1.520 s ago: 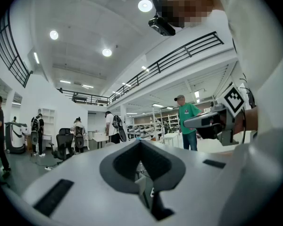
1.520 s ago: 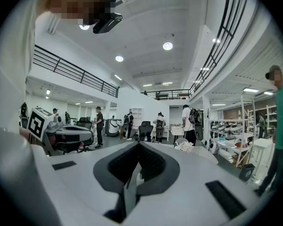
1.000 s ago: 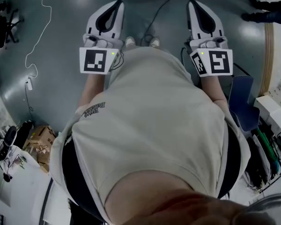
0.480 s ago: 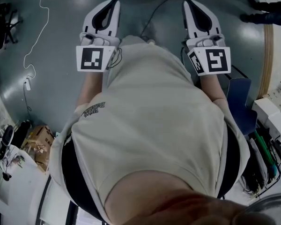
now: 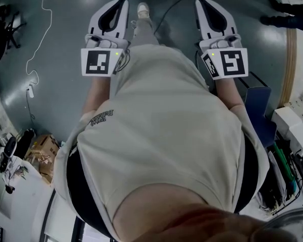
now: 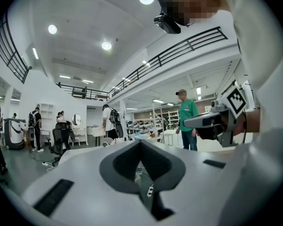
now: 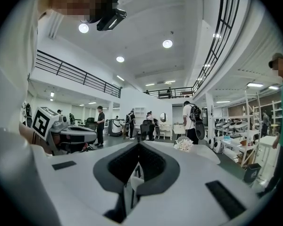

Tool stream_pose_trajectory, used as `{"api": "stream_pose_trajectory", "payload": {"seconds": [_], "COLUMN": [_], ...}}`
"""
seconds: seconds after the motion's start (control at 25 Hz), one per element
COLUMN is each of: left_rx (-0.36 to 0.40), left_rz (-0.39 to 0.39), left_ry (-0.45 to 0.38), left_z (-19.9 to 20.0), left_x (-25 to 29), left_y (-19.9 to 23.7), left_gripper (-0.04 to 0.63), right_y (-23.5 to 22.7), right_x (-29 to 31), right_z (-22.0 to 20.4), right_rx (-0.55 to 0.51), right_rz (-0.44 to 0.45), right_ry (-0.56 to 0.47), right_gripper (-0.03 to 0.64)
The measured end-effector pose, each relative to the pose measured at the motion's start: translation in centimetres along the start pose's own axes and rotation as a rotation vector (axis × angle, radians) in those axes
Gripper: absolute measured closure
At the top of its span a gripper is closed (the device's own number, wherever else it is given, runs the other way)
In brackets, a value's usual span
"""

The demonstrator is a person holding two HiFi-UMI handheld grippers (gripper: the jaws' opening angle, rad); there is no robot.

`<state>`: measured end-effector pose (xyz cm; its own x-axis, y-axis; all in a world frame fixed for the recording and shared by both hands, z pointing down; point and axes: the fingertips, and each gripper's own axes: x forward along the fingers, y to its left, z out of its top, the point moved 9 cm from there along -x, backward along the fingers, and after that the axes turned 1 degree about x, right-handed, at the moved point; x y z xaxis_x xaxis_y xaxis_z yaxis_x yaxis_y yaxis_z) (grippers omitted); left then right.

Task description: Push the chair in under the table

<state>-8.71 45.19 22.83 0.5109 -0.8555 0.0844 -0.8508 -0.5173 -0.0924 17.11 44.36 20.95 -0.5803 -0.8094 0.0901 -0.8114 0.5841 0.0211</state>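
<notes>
Both pairs of jaws are pressed together with nothing in them. The left gripper [image 5: 118, 6] and right gripper [image 5: 203, 6] point out level over the grey floor [image 5: 65, 44]. The blue chair [image 5: 260, 110] sits low on my right, near what looks like the white table [image 5: 289, 116], and is untouched. I judge it rigid, fairly light and easy to slide, so I'd push with closed tips against the backrest's top edge.

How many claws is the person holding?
2. The left claw is at the head view's upper left and the right claw at its upper right, both over the grey floor. Both are shut and empty. None look hidden.
</notes>
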Motion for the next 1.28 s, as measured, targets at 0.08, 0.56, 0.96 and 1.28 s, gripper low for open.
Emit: {"api": "stream_pose_trajectory", "payload": {"seconds": [0.08,0.56,0.96,1.28], "left_rx": [0.014,-0.016,-0.030,-0.062], "left_rz": [-0.003,-0.044,-0.066,-0.087], "left_ry": [-0.007,0.002,0.053,0.062], "left_z": [-0.4,-0.9,-1.8,-1.6], "left_x": [1.2,10.4,15.3,19.4], "left_y": [1.2,5.6,10.2,15.1], "left_gripper": [0.584,0.584,0.584,0.584], "right_y": [-0.7,-5.9,-8.4,-9.9], "right_x": [1.4,9.0,15.0,21.5], "right_z": [0.0,-0.2,-0.5,0.7], "right_rx": [-0.010,-0.018,-0.002,-0.002], "right_rz": [-0.004,-0.018,-0.026,-0.006], "right_ry": [-0.002,0.024,0.066,0.123], "right_gripper": [0.607,0.607,0.607,0.607]}}
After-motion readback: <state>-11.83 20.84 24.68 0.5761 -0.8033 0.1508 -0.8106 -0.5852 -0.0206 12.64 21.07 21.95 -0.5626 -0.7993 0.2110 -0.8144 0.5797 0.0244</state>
